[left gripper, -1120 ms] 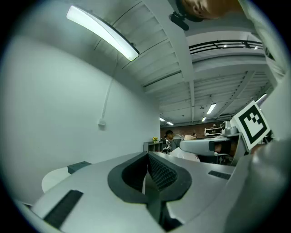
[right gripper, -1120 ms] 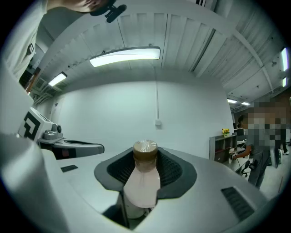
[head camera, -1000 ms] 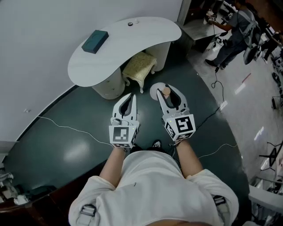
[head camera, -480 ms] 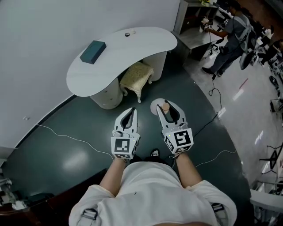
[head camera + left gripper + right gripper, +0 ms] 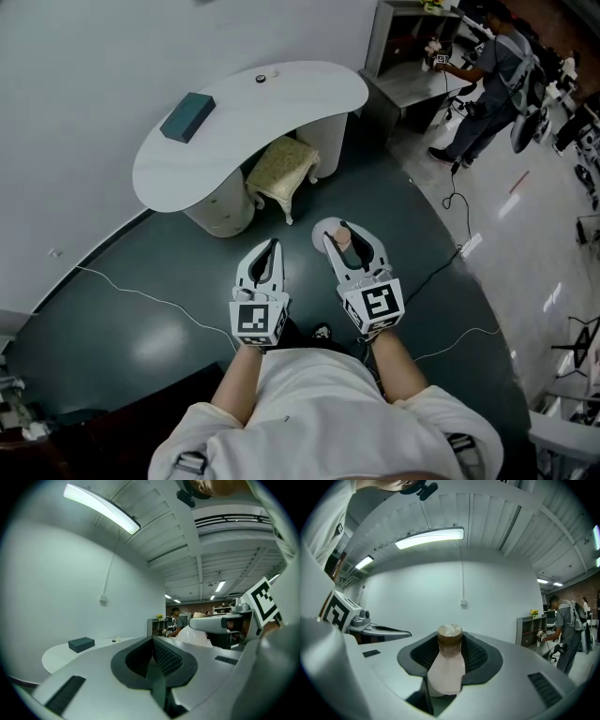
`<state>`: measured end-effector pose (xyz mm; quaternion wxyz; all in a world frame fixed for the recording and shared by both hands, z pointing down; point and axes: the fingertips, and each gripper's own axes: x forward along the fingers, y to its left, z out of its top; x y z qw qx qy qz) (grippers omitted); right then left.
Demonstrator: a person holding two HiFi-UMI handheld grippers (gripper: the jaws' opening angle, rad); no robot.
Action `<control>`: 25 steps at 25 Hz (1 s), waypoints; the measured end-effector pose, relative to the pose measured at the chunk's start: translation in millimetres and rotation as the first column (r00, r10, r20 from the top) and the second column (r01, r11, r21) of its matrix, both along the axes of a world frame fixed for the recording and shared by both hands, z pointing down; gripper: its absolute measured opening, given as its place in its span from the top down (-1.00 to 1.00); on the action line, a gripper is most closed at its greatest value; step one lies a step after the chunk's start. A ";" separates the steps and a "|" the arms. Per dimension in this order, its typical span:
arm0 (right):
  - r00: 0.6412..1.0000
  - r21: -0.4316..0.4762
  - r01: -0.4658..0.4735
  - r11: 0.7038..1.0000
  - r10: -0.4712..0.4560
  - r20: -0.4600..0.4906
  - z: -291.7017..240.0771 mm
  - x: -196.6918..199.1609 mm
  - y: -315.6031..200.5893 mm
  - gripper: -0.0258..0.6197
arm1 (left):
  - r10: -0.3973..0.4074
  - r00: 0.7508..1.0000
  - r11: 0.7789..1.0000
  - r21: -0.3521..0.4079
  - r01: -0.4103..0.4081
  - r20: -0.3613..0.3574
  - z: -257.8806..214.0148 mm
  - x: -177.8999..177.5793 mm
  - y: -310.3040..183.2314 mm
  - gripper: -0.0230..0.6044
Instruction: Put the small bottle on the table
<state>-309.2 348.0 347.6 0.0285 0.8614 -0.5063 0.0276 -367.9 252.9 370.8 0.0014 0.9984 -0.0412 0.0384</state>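
Observation:
A small pale bottle (image 5: 446,670) with a brown cap stands upright between the jaws of my right gripper (image 5: 449,654), which is shut on it. In the head view the bottle (image 5: 344,240) and right gripper (image 5: 346,234) hang over the dark floor, short of the white curved table (image 5: 281,103). My left gripper (image 5: 273,247) is level beside it on the left, jaws together and holding nothing. The left gripper view shows its pads (image 5: 164,658) meeting, with the table (image 5: 54,656) ahead at the left.
A teal box (image 5: 187,117) and a small dark item (image 5: 261,78) lie on the table. A cream stool (image 5: 275,167) stands under its edge. A round white disc (image 5: 322,231) lies on the floor below the right gripper. A person (image 5: 487,70) stands at a shelf far right; cables cross the floor.
Both grippers have moved together and sunk a little, and the table has shifted left in the head view. The bottle stays in the right gripper. The left jaws stay together.

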 end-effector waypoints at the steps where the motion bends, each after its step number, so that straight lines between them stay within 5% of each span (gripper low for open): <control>1: 1.000 -0.003 0.001 1.000 -0.001 0.010 3.5 4.8 1.3 0.49 | -0.003 1.000 1.000 0.000 0.003 0.006 2.3 3.5 1.2 0.87; 9: 0.999 -0.003 -0.013 1.000 0.013 0.041 16.9 55.2 -3.8 0.49 | 0.027 0.999 1.000 -0.008 -0.027 0.040 18.6 60.3 -2.1 0.87; 25: 0.990 0.019 -0.136 0.991 0.135 0.036 7.7 233.5 -58.0 0.49 | 0.205 0.979 0.979 0.003 -0.205 0.009 2.4 271.8 -65.8 0.87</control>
